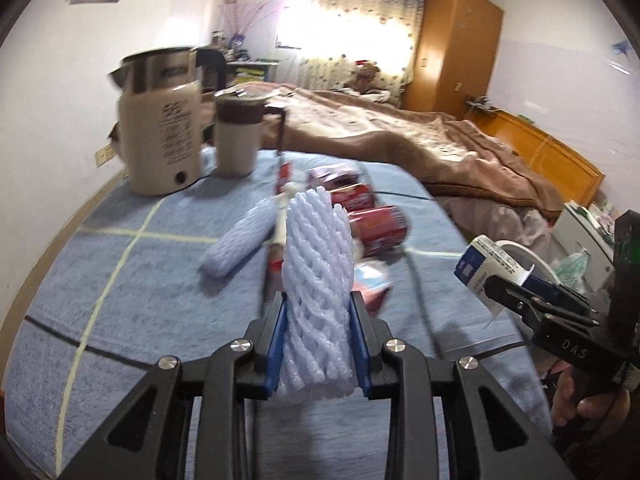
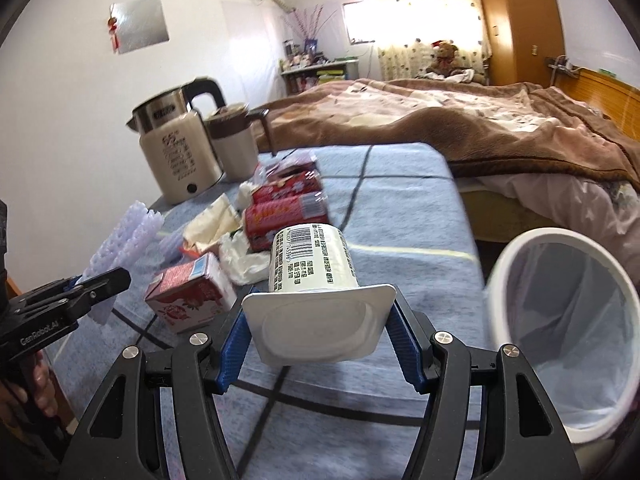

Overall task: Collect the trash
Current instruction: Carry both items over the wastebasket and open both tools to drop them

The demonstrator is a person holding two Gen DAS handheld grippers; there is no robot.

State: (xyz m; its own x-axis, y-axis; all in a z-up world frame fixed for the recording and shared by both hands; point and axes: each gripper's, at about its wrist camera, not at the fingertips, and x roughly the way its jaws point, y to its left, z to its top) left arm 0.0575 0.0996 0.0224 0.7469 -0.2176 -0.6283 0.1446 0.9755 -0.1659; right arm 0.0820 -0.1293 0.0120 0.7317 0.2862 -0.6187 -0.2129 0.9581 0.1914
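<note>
My left gripper (image 1: 318, 312) is shut on a white foam fruit net (image 1: 316, 272) and holds it above the blue table cloth (image 1: 120, 280). A second foam net (image 1: 236, 240) lies on the cloth to its left. My right gripper (image 2: 318, 320) is shut on a white yogurt cup (image 2: 310, 264), its square rim facing the camera. In the left wrist view the right gripper (image 1: 504, 288) with the cup (image 1: 488, 260) shows at the right. In the right wrist view the left gripper (image 2: 100, 284) with its net (image 2: 128, 236) shows at the left. A white bin (image 2: 560, 320) with a liner stands at the right of the table.
Red snack packets (image 2: 284, 208), a small red milk carton (image 2: 192, 296) and crumpled wrappers (image 2: 244, 256) lie on the cloth. A kettle (image 2: 176, 148) and a brown-lidded mug (image 2: 236, 144) stand at the back left. A bed with a brown blanket (image 2: 480, 120) lies beyond.
</note>
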